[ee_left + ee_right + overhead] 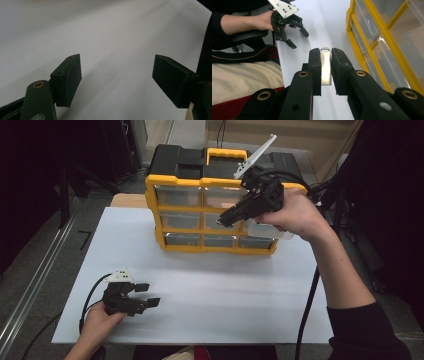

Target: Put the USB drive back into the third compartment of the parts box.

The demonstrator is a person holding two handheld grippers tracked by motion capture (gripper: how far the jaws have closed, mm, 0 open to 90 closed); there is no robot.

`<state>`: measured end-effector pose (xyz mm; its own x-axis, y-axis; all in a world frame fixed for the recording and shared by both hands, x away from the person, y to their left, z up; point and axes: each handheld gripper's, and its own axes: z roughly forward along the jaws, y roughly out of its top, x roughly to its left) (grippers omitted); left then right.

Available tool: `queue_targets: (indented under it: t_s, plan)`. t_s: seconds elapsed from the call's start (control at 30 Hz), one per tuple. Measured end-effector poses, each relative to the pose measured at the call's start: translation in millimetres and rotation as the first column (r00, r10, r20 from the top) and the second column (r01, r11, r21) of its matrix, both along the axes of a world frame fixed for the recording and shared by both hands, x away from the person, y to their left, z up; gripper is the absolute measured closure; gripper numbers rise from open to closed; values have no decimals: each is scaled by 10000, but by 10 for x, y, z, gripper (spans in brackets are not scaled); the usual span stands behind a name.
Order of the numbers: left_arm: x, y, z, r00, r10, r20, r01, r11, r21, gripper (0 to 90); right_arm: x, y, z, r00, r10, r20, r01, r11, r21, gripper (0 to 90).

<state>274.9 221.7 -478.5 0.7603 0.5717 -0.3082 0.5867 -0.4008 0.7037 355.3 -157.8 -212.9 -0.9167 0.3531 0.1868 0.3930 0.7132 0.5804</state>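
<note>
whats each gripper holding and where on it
The right gripper clamps a flat metal tag by its long edges, looped end poking out. The left gripper holds nothing.

Yellow-and-black drawer organizer [212, 207] stands upright at far middle of white bench [200, 295], clear drawers facing the person. Right gripper [223, 219] held in the air in front of the drawers, jaws together, pointing down-left. Left gripper [147, 295] rests low at near-left corner of bench, jaws apart, nothing between them.

left tool [148, 294] open, right tool [221, 220] clamped
</note>
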Motion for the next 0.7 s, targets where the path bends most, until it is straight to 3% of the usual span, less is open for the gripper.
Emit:
queue_targets:
  t_s: [0.27,0.7]
  plan:
    - [3,5,2,10000,26,27,-26,10000,-18,244,53,-173,136,9998,-184,124,185,9998,-15,767]
    - [2,10,9,10000,5,-19,-5,9999,-142,244,83,-589,273,9937,-1076,323,1078,9942,-48,767]
